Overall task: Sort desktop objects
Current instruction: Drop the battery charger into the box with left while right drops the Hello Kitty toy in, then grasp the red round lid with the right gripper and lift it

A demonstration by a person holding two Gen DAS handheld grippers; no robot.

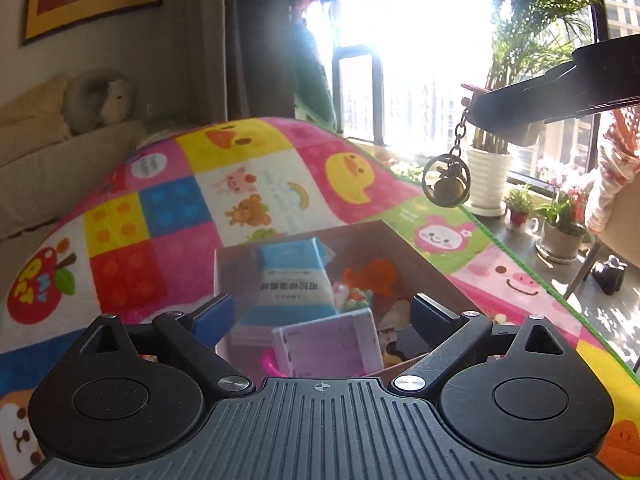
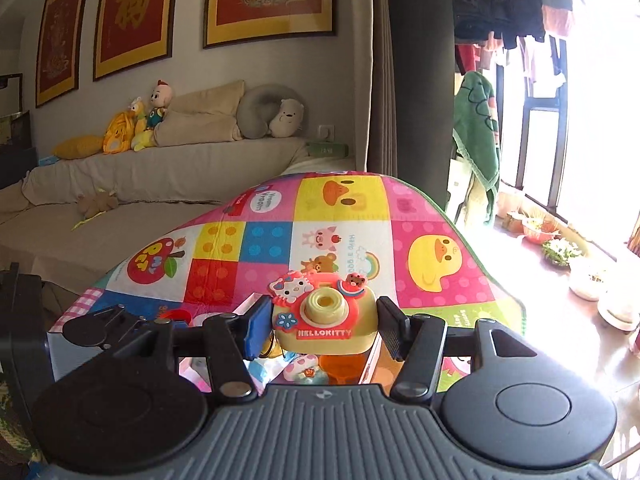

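Left wrist view: the left gripper (image 1: 322, 312) gapes empty above the cardboard box (image 1: 420, 258) of sorted items. Right wrist view: the right gripper (image 2: 320, 326), clamped on the Hello Kitty toy camera (image 2: 326, 320), holds it directly over that box.

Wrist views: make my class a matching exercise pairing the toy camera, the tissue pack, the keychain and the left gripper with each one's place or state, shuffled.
Column one:
1. Hello Kitty toy camera
2. tissue pack
3. bell keychain
4. left gripper

Column two:
A. lies in the cardboard box
B. open, nothing between its fingers
C. dangles in the air
D. clamped in the right gripper

Pairs: 1-D, 2-A, 3-C, 4-B
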